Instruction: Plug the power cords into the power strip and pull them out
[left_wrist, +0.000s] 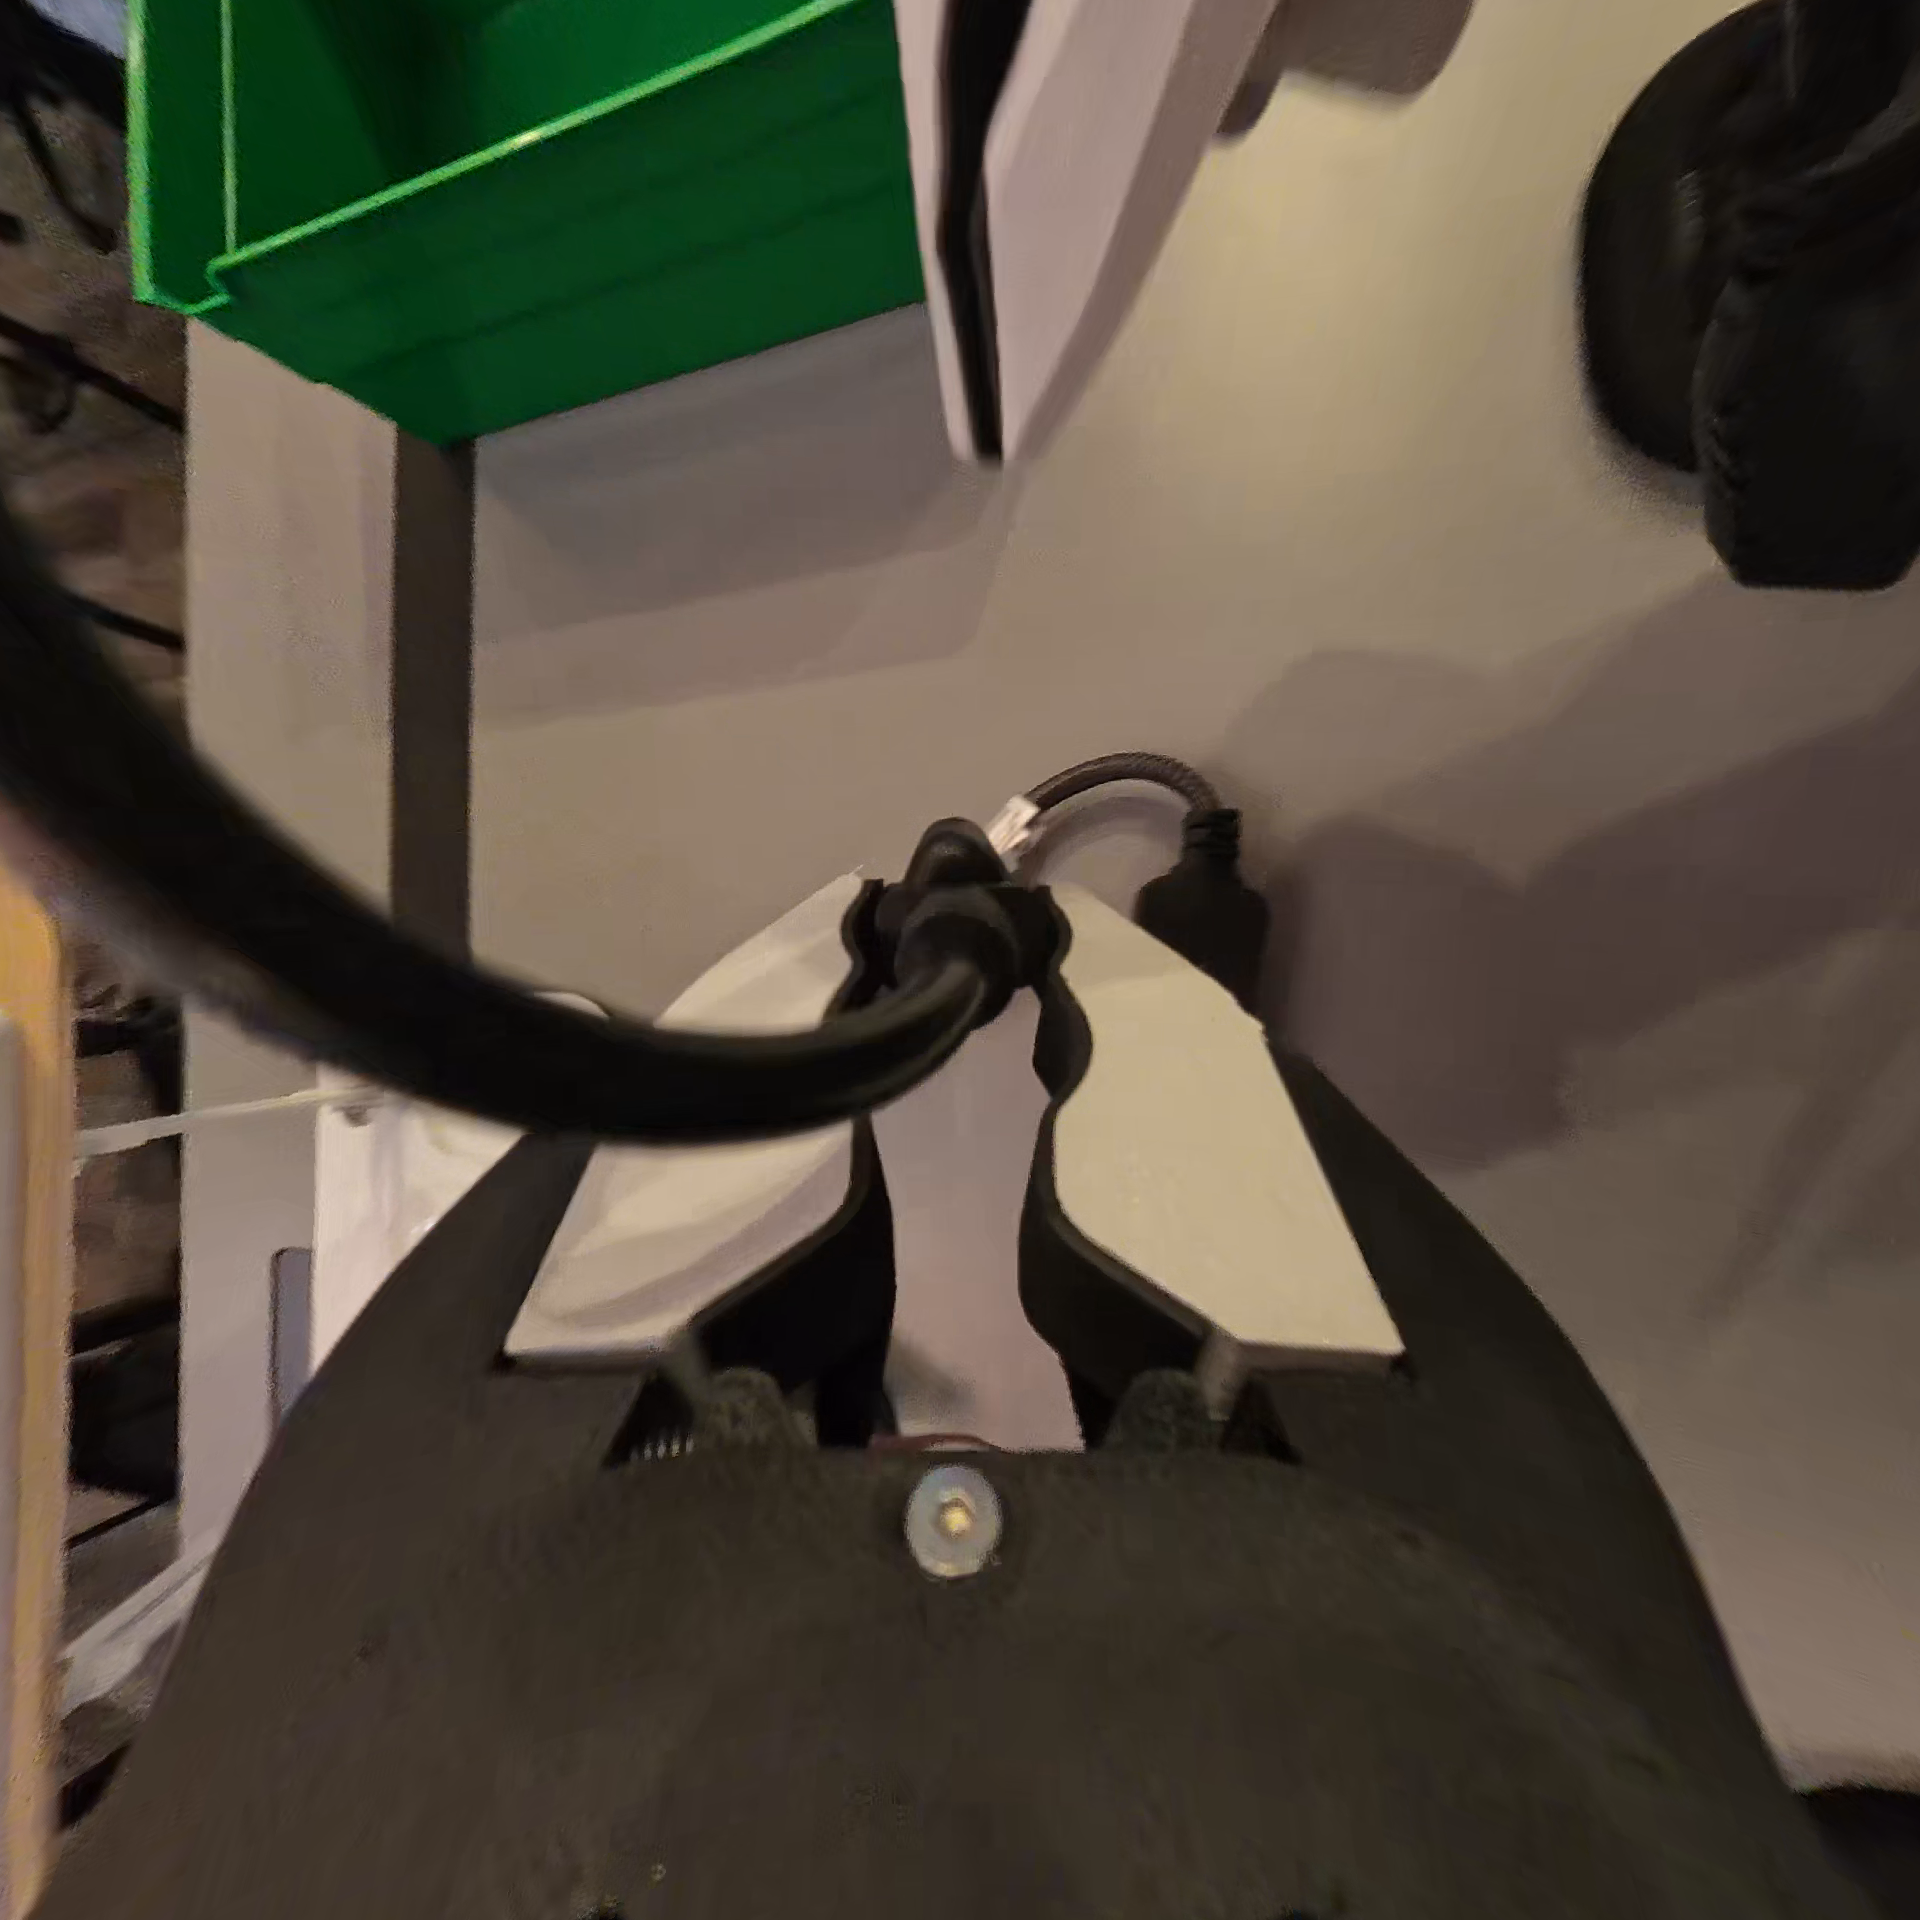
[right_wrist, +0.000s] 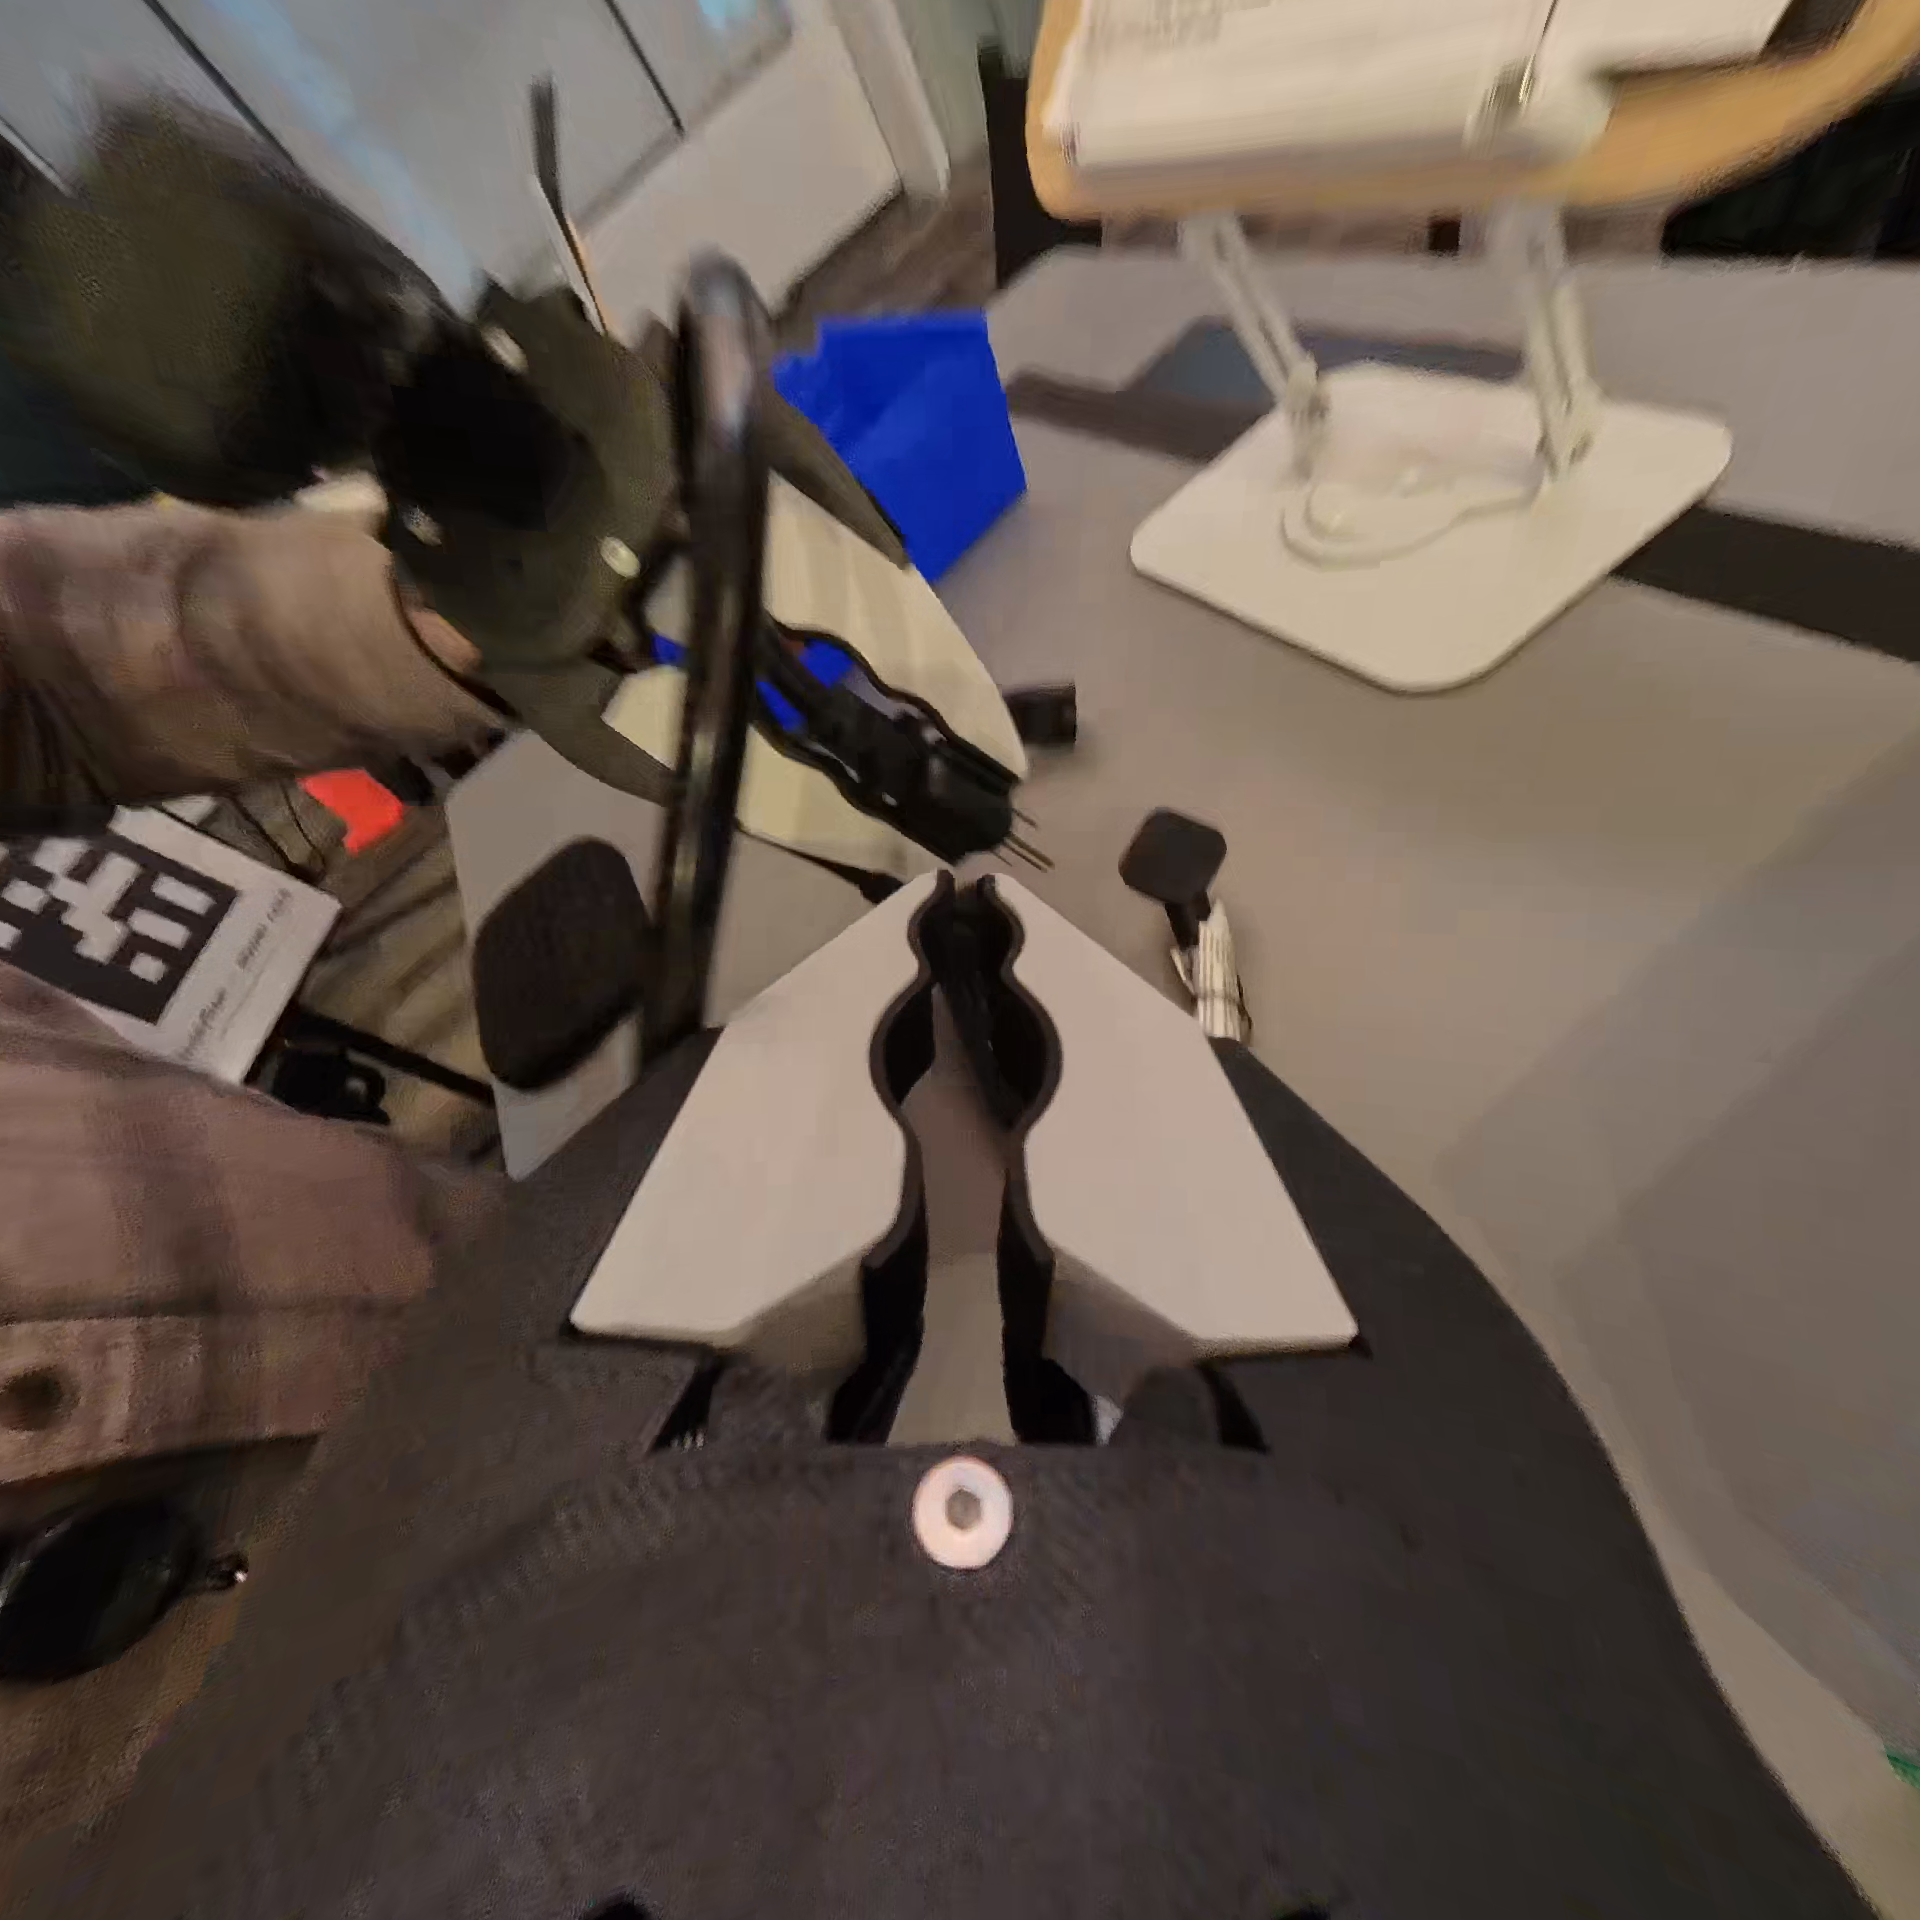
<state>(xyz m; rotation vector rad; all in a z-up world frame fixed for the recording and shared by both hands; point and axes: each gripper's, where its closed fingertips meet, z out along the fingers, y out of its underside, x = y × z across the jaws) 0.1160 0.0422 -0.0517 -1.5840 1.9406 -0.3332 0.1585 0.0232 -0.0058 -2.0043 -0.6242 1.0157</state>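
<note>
The left gripper (left_wrist: 961, 925) is clamped on a black plug (right_wrist: 935, 774) with 2 or 3 prongs bared, at 12 o'clock from the right gripper (right_wrist: 964, 902), nearly closed on something dark; no power strip shows, so the heavy cord (left_wrist: 540, 1039) could twist the plug askew.

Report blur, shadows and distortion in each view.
Left wrist view: black cord smears toward the left edge; green bin is fairly crisp; soft shadows lie on the table.
Right wrist view: the left gripper, sleeve and white stand are motion-blurred; wide-angle bending at edges.
</note>
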